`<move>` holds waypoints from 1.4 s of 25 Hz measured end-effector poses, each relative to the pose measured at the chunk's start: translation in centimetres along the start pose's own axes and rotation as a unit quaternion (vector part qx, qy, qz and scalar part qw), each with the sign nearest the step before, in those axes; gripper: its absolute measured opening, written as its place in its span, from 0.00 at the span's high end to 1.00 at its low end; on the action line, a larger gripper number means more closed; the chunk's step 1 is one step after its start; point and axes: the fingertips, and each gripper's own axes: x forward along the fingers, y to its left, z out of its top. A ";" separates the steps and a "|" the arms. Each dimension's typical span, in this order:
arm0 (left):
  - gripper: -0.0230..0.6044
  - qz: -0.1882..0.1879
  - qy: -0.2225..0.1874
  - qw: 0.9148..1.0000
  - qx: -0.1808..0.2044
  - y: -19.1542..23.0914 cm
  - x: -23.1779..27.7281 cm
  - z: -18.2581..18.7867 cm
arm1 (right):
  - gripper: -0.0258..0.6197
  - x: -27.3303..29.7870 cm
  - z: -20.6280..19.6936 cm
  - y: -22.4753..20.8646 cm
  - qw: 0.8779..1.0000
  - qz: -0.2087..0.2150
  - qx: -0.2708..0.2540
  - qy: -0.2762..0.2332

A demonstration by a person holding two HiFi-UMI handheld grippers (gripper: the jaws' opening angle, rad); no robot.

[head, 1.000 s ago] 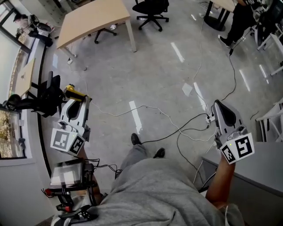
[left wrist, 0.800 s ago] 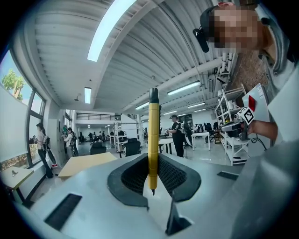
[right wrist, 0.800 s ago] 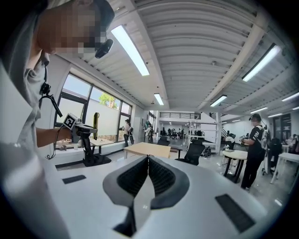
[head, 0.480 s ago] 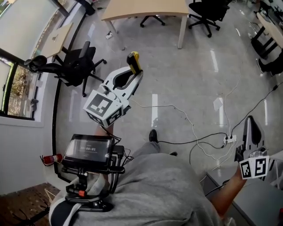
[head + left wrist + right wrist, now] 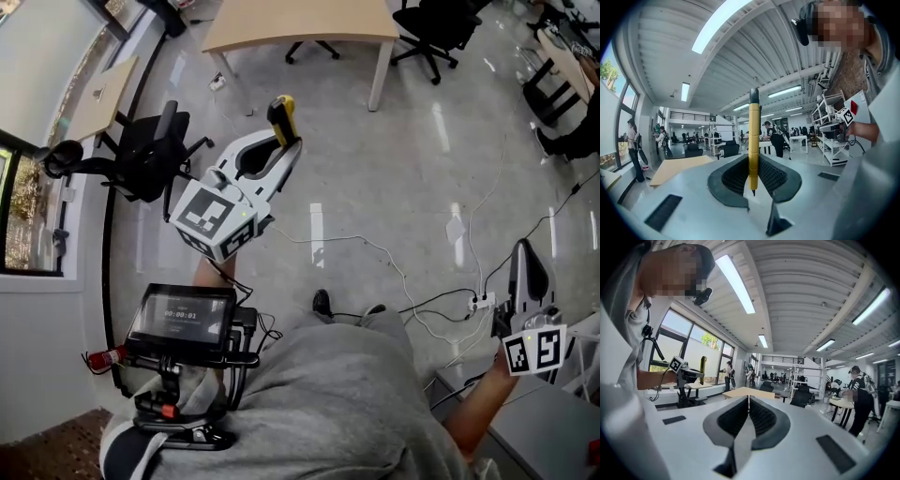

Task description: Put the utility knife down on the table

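Utility knife [image 5: 282, 116] gripped by the left gripper [image 5: 284, 142], held in the air short of the wooden table [image 5: 300, 21].
Its yellow body stands upright between the clenched fingers [image 5: 776, 176] (dark tip at the lower end). The right gripper [image 5: 526, 255], farther from the table, has its fingers pressed together on nothing.

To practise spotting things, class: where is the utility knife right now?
Head view, upper left: the utility knife is clamped in the left gripper, above the floor, short of the wooden table, right of a black chair.
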 end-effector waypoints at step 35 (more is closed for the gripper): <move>0.87 0.014 0.023 1.000 0.016 8.9 38.8 1.3 | 0.94 24.1 -4.3 -30.7 0.997 0.066 0.032 -0.011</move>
